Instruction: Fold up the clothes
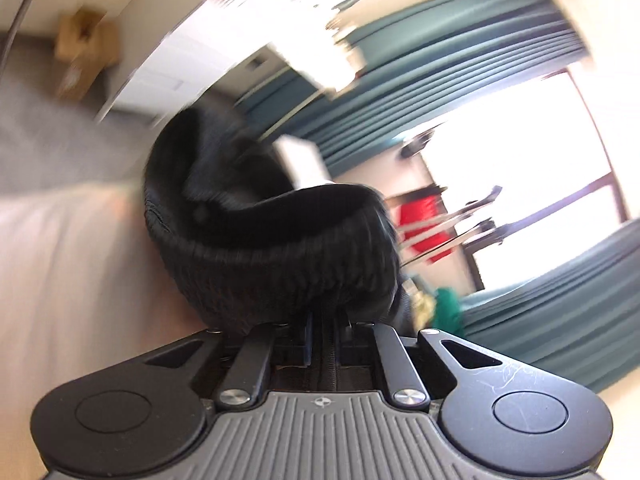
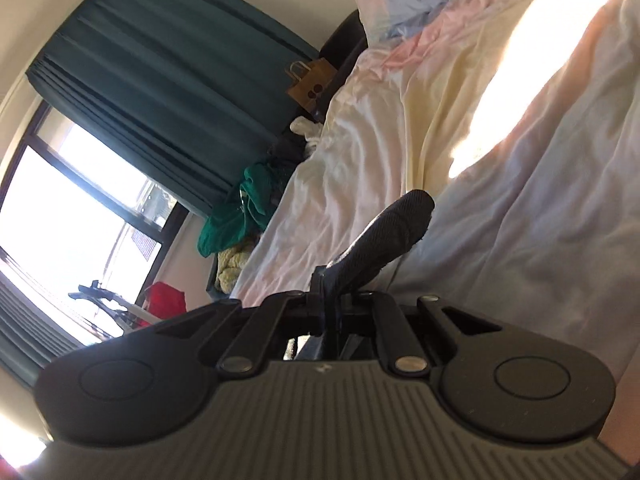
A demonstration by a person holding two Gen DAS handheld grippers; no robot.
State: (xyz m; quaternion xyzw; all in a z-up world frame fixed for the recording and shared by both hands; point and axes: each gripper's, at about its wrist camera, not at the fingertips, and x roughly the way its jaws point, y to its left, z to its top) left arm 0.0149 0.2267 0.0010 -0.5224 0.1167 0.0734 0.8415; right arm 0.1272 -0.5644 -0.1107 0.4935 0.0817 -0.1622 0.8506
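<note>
A black ribbed knit garment (image 1: 276, 248) fills the middle of the left wrist view, bunched and curled over. My left gripper (image 1: 325, 322) is shut on its edge, and the fingertips are hidden under the cloth. In the right wrist view my right gripper (image 2: 330, 300) is shut on another narrow part of the black garment (image 2: 394, 220), which sticks up and forward from the fingers above the bed. The left view is blurred by motion.
A bed with pale pink and yellow sheets (image 2: 400, 120) lies under the right gripper. Teal curtains (image 2: 160, 80), a bright window (image 2: 60, 220), a green cloth pile (image 2: 236, 216) and a paper bag (image 2: 310, 88) stand beside it. A cardboard box (image 1: 86, 52) is on the floor.
</note>
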